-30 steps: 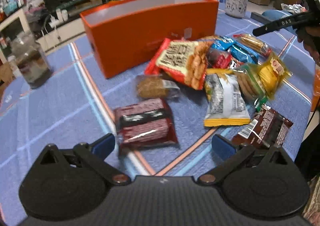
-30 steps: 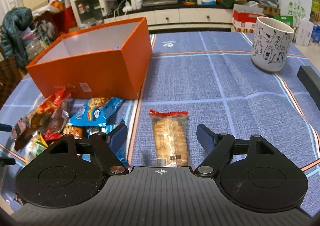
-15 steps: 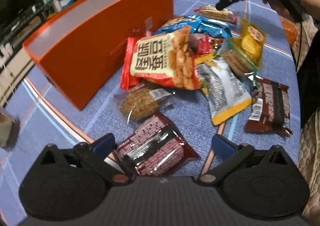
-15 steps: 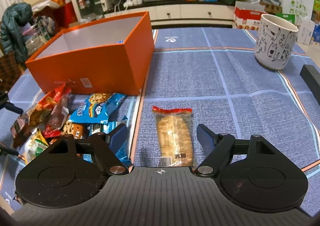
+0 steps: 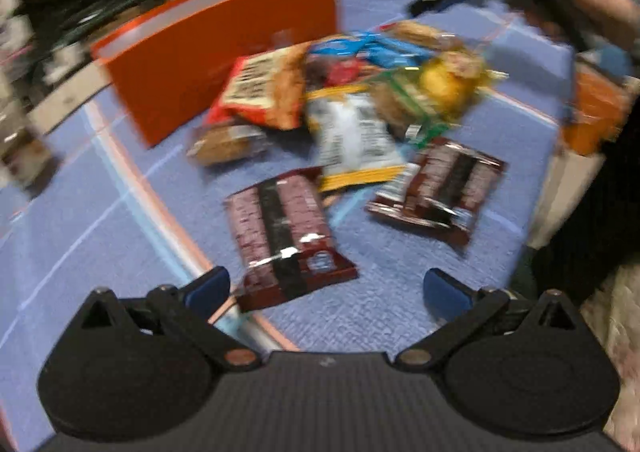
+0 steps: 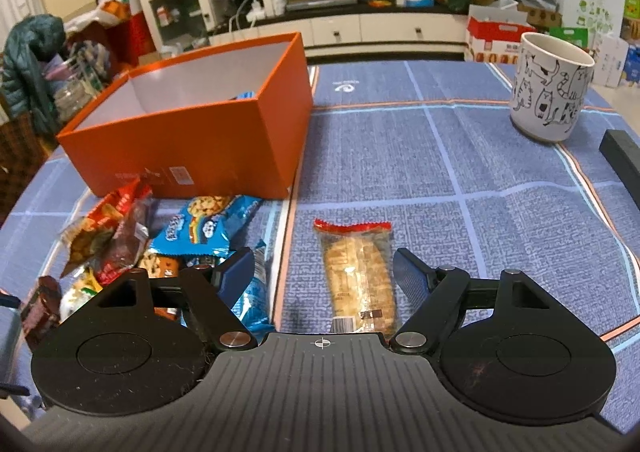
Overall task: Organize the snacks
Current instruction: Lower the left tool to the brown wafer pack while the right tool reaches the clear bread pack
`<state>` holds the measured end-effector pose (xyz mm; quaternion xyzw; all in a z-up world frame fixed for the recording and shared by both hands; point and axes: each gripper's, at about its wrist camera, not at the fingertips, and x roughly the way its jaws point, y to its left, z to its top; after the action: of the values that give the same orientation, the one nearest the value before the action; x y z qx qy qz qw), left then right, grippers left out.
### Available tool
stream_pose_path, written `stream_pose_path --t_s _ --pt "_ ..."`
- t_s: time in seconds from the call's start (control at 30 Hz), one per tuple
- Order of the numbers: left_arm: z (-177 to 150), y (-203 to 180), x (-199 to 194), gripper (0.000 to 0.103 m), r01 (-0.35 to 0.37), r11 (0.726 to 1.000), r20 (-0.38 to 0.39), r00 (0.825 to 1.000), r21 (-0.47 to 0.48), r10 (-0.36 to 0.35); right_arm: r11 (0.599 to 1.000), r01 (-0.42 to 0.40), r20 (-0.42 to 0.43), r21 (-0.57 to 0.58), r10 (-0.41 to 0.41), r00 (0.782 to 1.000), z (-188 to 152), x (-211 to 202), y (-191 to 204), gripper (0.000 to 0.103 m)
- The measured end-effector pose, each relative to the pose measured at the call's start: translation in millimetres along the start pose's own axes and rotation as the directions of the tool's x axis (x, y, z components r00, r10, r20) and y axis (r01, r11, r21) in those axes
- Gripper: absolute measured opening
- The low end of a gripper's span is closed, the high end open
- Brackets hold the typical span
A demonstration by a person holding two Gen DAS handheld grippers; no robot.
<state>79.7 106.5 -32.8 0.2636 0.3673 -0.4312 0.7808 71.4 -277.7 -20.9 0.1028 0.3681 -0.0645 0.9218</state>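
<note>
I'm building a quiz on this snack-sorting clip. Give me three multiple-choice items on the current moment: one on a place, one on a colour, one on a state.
1. Where does the clear-wrapped biscuit packet lie?
A) inside the box
B) on the cloth between the right gripper fingers
C) beside the mug

2. What colour is the box?
A) orange
B) green
C) white

3. How is the left gripper?
A) shut on a packet
B) open
C) out of view

Answers: 1 B, it lies flat between the spread fingers; 2 A, its walls are orange; 3 B, its fingers stand apart, holding nothing.
</note>
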Motion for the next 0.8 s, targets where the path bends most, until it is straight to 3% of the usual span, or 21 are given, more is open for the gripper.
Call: stream_pose_path --t_s 0.07,0.1,0.2,0.3,0.6,0.8 --pt "8.4 5.2 -2.1 0.102 -0.109 0.986 -0.006 0.994 -0.129 0.110 1.000 -0.004 0.010 0.005 0.004 1.000 -0.3 -2.4 1.9 0.068" --pt "12.5 9.0 -2.8 0.102 -0.160 0.964 -0.017 0.987 -0.213 0.160 1.000 -0.009 0.012 0.005 0.008 1.000 -0.7 -2.9 2.4 0.068" --pt "18.6 13.3 -11.6 0.102 -0.202 0.924 0.030 0.974 -0.325 0.224 1.000 -0.014 0.019 -0.011 0.014 1.000 -3.5 -1.5 3.7 0.068" --pt "22.1 10.2 -12.7 0.102 -0.229 0.916 0.045 0.965 -0.330 0.258 0.999 -0.012 0.007 -0.037 0.012 1.000 -6.2 2.8 1.7 0.065" --pt "24.8 -2.1 20.0 0.102 -0.222 0.957 0.015 0.973 -0.186 0.229 0.998 -0.023 -0.009 -0.058 0.023 1.000 -8.3 6.6 2.0 0.065" --pt "26.8 10.2 23.0 0.102 -0.209 0.940 0.026 0.974 -0.268 0.224 0.997 -0.008 -0.010 -0.075 0.007 1.000 -9.5 10.4 3.8 0.065"
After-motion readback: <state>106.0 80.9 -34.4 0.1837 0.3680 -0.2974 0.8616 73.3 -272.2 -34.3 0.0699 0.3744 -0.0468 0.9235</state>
